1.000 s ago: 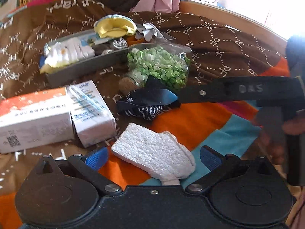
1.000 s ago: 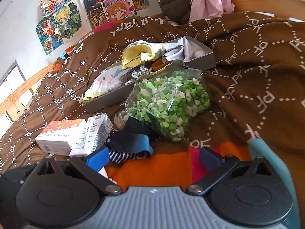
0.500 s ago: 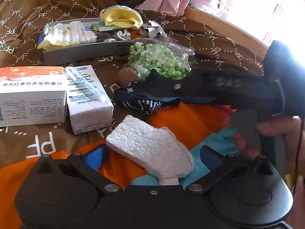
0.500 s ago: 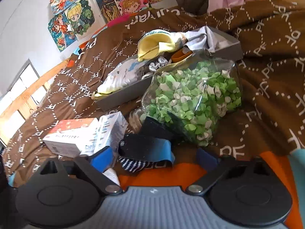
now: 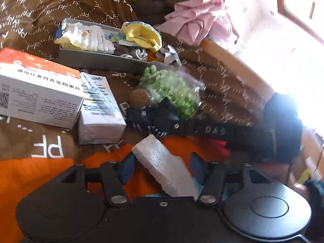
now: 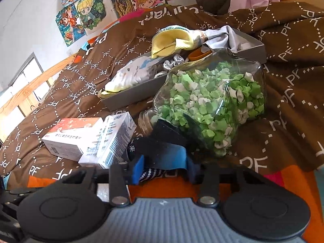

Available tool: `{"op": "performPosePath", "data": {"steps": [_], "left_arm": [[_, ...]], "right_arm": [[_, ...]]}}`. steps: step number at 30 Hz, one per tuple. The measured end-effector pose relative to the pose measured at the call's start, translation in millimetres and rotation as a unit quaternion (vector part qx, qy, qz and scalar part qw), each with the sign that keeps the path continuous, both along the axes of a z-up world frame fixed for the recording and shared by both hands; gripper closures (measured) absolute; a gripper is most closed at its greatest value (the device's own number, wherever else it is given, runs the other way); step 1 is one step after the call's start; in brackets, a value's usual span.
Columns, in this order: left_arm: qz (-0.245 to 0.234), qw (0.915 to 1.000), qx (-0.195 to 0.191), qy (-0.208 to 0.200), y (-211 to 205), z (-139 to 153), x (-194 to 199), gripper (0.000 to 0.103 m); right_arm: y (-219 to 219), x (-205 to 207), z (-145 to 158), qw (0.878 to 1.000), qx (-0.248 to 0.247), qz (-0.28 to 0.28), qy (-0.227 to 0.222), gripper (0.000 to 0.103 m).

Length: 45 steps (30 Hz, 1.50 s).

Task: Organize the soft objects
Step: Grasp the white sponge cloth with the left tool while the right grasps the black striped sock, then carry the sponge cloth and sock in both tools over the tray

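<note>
A white sponge (image 5: 162, 162) lies on the orange patch of the bedspread, and my left gripper (image 5: 162, 166) is shut on it, blue pads at either side. A dark sock with a blue band (image 6: 164, 154) sits in front of the jar. My right gripper (image 6: 165, 168) is shut on it, both pads pressed to the fabric. In the left wrist view the dark sock (image 5: 149, 119) has the right gripper's black finger (image 5: 202, 129) reaching onto it from the right. A grey tray (image 6: 129, 99) behind holds a yellow cloth (image 6: 170, 42) and a white folded cloth (image 6: 133, 73).
A glass jar of green paper stars (image 6: 212, 105) lies on its side just past the sock. Two cardboard boxes (image 5: 36, 93) (image 5: 99, 111) stand at the left. Pink clothes (image 5: 198, 18) are heaped at the back by the wooden bed rail (image 5: 232, 64).
Both grippers have narrowed from wide open: the left closed in on the sponge, the right moved forward and closed on the sock. The left view has swung and blurred.
</note>
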<state>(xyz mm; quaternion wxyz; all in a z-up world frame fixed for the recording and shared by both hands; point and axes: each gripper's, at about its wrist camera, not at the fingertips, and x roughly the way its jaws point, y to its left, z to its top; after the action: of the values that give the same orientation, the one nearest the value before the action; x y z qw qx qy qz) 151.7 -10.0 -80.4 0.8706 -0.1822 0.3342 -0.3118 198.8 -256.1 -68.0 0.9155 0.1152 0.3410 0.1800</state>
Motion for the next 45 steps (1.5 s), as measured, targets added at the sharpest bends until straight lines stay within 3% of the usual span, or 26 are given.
{"op": "performPosePath", "data": {"steps": [6,9,13,18,29,45], "left_arm": [[-0.03,0.9994,-0.019,0.001,-7,2,0,0.049],[-0.04,0.9992,-0.001,-0.001,-14,2,-1,0.057],[-0.03,0.9993,0.017,0.015,-16,-1,2,0.071],[-0.011,0.9994,0.02,0.026,-11,-1,3,0.075],[0.034,0.9974,0.059,-0.023,-17,29,-13,0.091],[0.079,0.9918,0.066,-0.076,-17,74,-26,0.091]], "right_arm": [[1,1,-1,1.0,-0.004,0.002,0.003,0.068],[1,0,-1,1.0,-0.006,0.001,0.003,0.072],[2,0,0,1.0,-0.011,-0.002,0.002,0.085],[6,-2,4,1.0,-0.024,0.007,-0.007,0.095],[6,-19,28,0.997,-0.026,0.02,-0.066,0.097],[-5,-44,69,0.983,-0.029,-0.01,-0.18,0.098]]}}
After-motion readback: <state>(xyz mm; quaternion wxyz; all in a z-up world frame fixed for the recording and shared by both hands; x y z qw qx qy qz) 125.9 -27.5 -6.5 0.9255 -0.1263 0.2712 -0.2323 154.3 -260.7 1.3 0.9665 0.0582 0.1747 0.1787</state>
